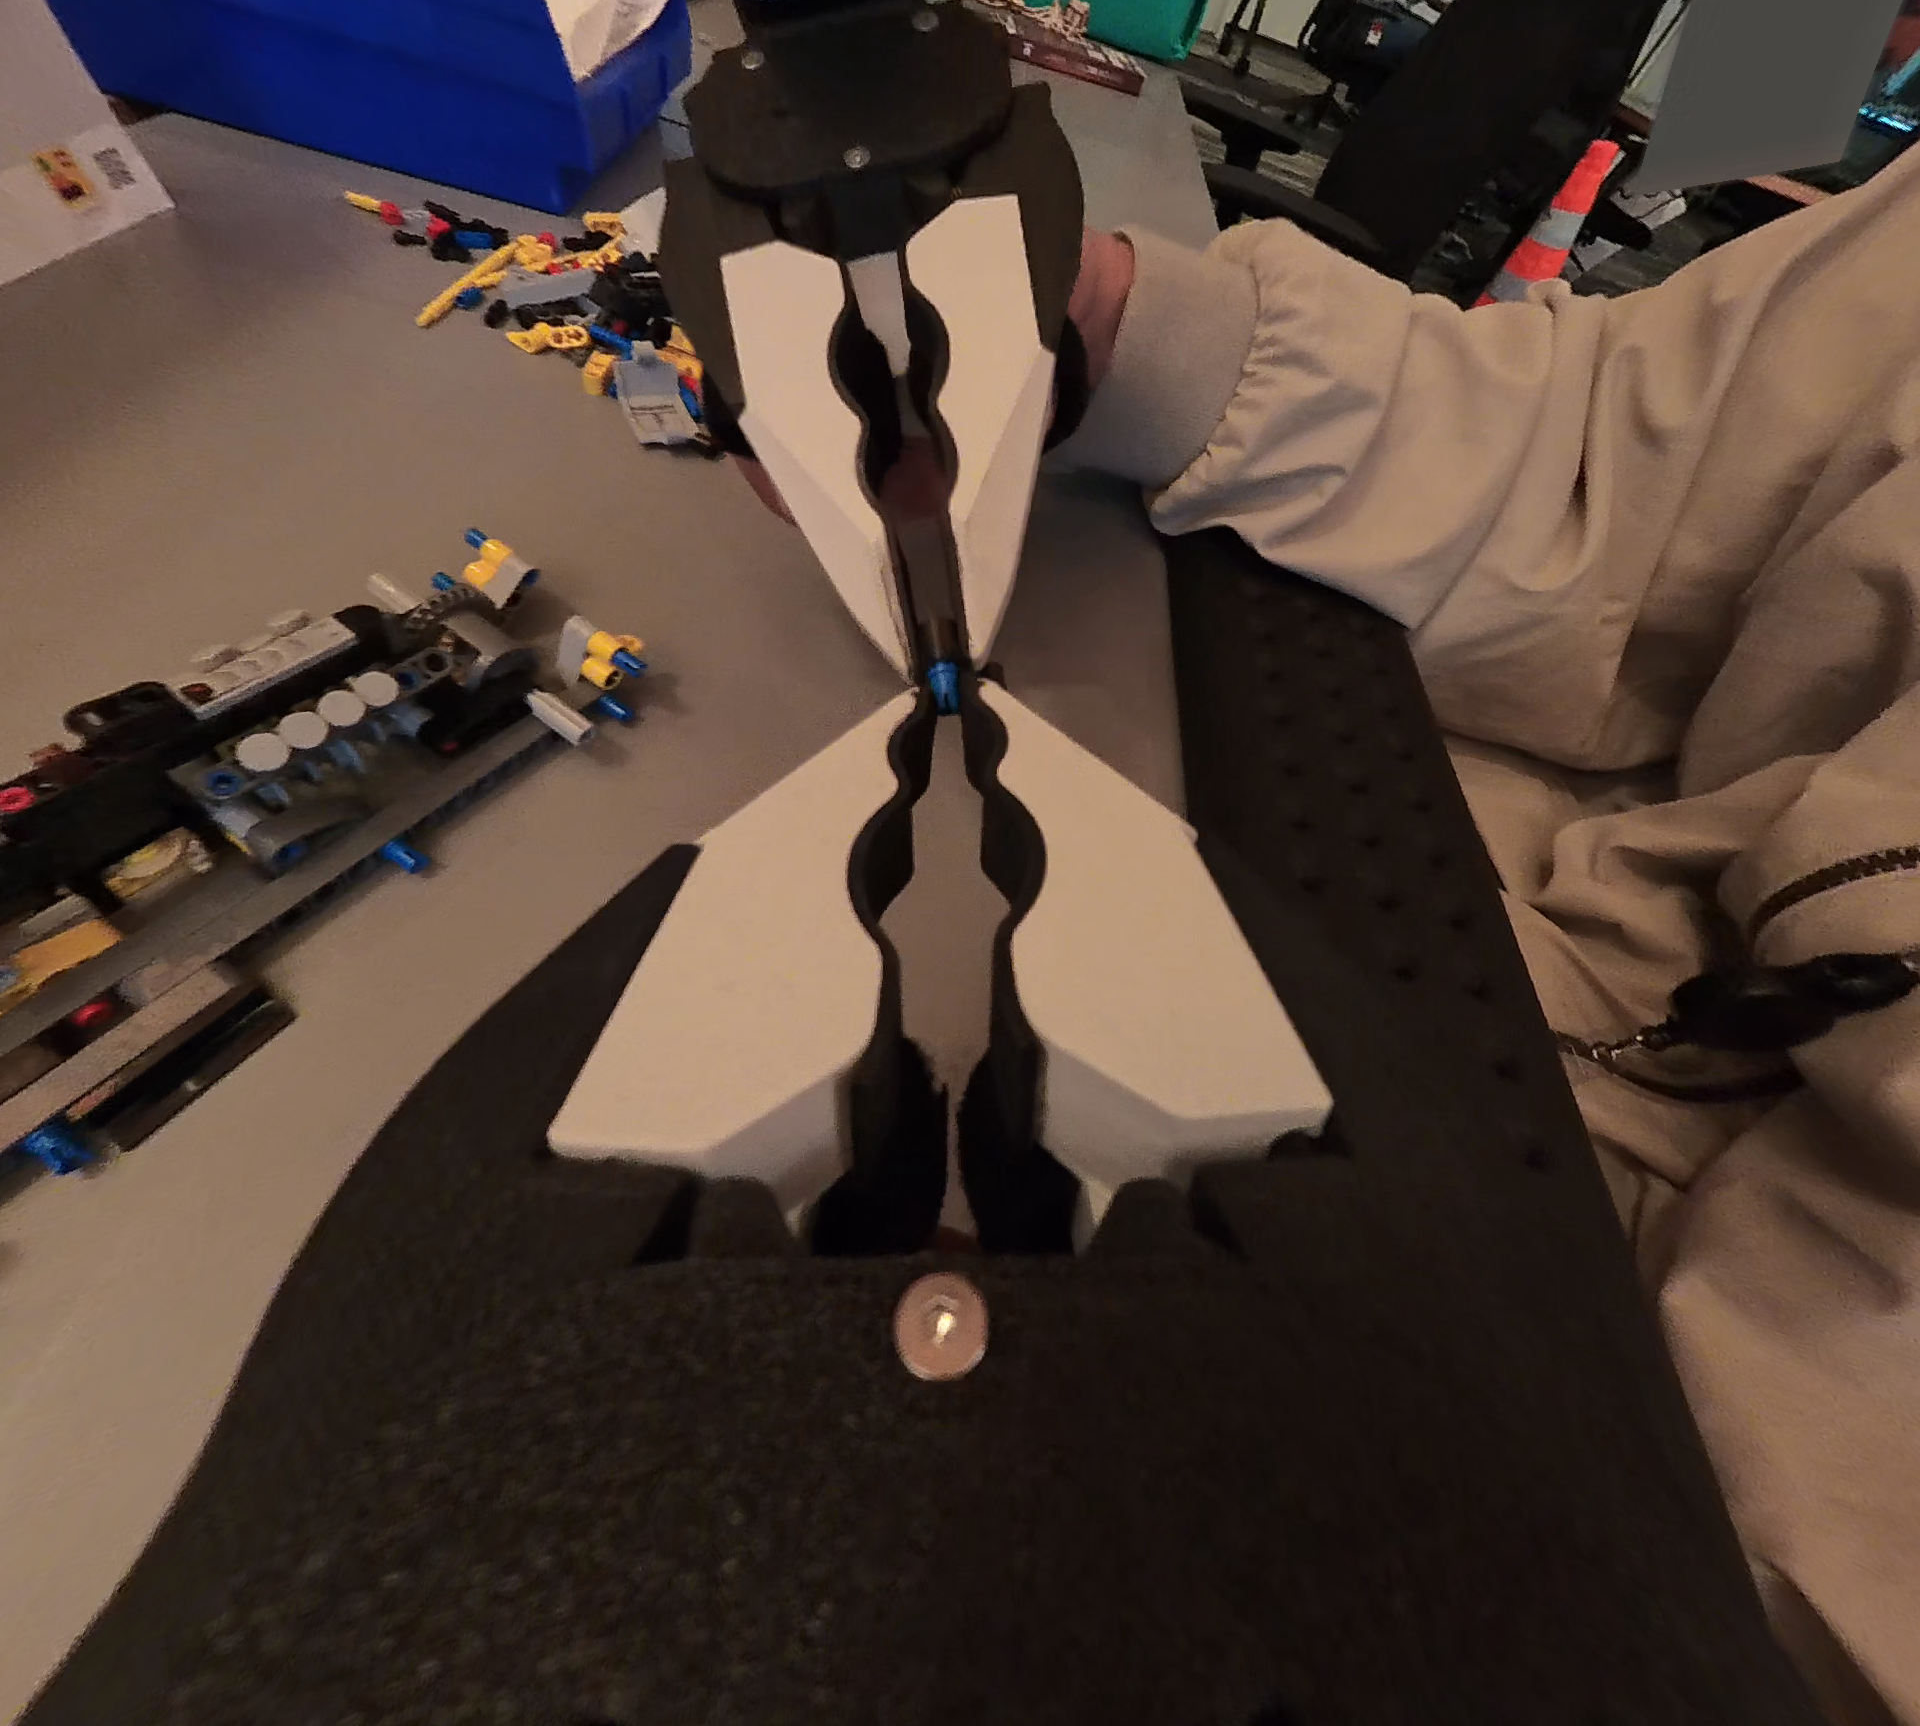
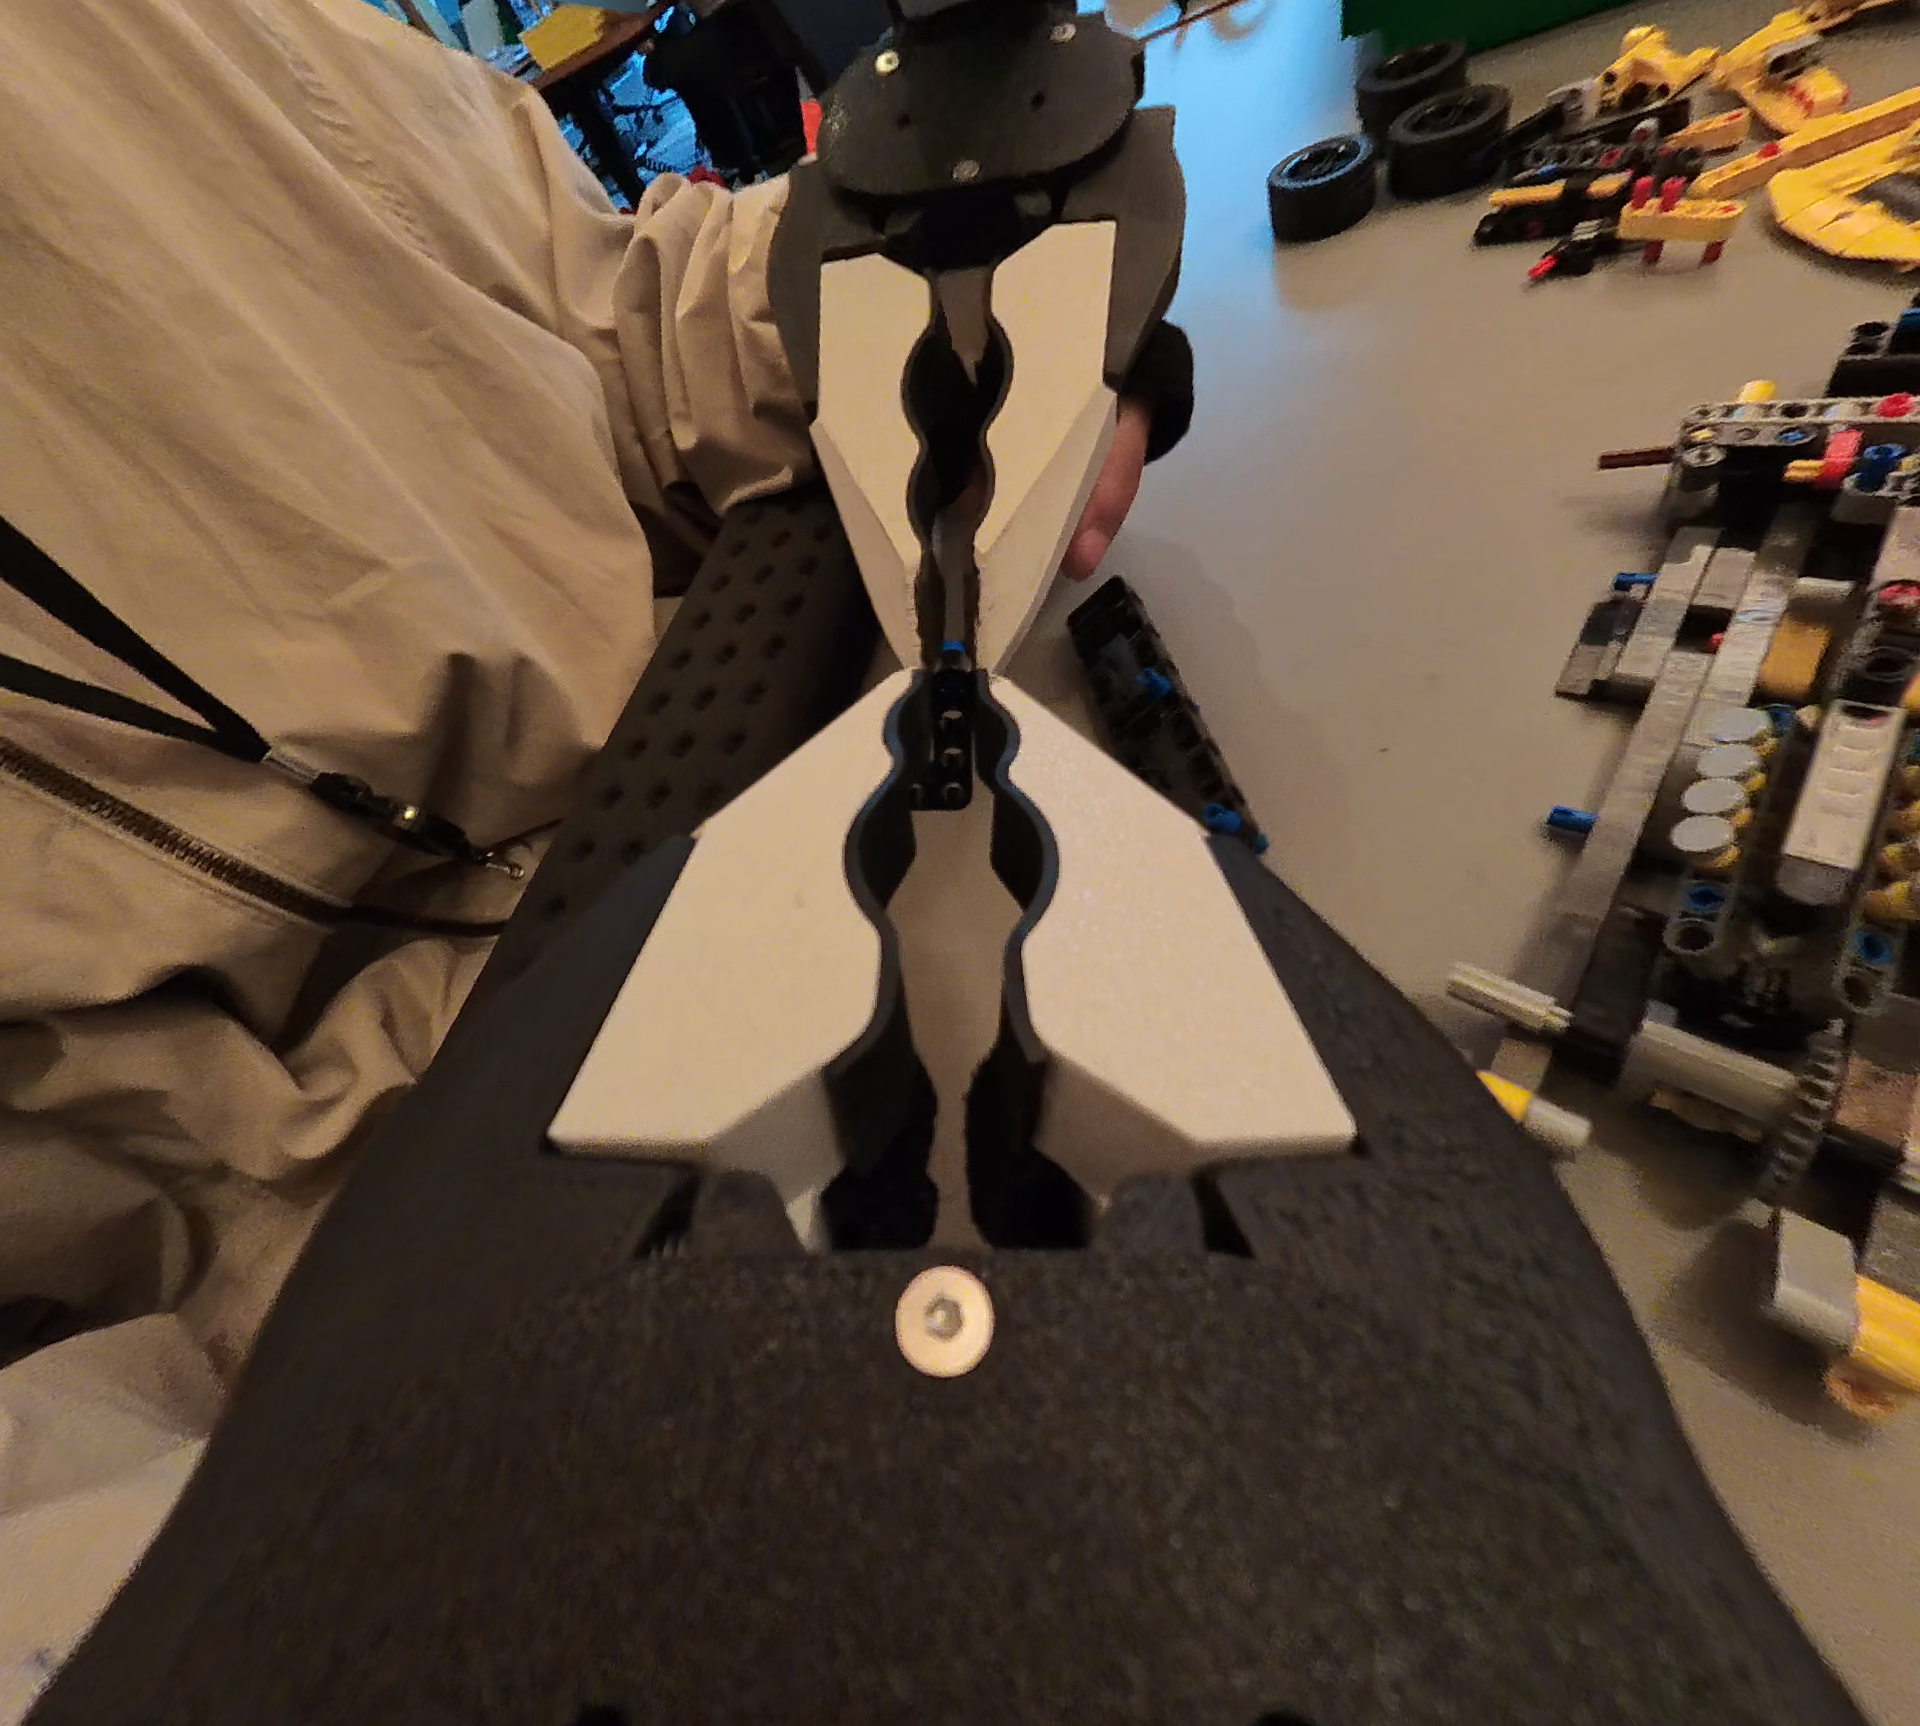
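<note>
Left hand-held gripper: tips pinching a small blue pin.
Right hand-held gripper: fingers pressed on a short black holed beam, tip to tip with the left one.
Pin: at the beam's end, above the grey tabletop.
Beside: half-built brick model.
Farther: loose pieces, blue bin.

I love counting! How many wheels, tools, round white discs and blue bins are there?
Wheels: 3
Tools: 2 (left tool gripping pin, right tool gripping beam)
White discs: 4
Blue bins: 1
Total: 10
</note>
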